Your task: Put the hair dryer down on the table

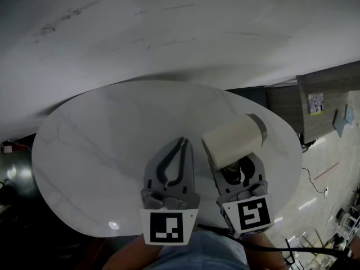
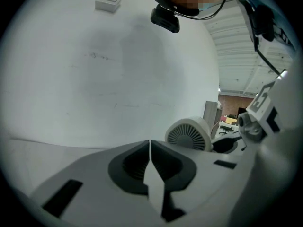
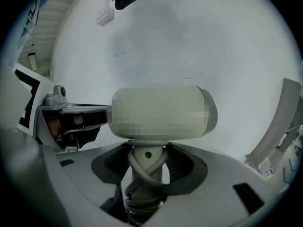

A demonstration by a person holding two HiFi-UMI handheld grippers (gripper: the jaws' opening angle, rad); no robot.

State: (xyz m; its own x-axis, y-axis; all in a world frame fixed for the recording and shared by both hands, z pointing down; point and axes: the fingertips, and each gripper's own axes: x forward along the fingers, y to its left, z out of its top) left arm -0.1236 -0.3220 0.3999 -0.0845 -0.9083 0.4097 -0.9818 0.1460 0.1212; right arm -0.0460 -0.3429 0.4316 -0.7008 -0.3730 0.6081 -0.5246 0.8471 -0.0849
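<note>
Head view puts both my claws side by side over the round white table [image 1: 84, 151], their marker cubes nearest the camera. My left gripper [image 1: 183, 142] has its jaws together with nothing between them; the left gripper view confirms it, the two dark pads meeting along a thin seam at the left gripper [image 2: 150, 145].

My right gripper [image 1: 236, 162] is clamped on the hair dryer [image 1: 233, 139]. In the right gripper view the jaws of the right gripper [image 3: 147, 160] close on the pale handle from either side, and a grey cord [image 3: 144, 183] is wound round that handle between them. The hair dryer's [image 3: 161, 112] cream barrel sits crosswise just above the jaw tips. Its grey-banded end points away from the left claw.

From the left gripper view the hair dryer [image 2: 189, 134] is just beyond and to the right of the closed jaws, its round slatted end turned toward them. The barrel hangs over the tabletop ahead of the right claw; I cannot tell whether any part of it touches the surface.
</note>
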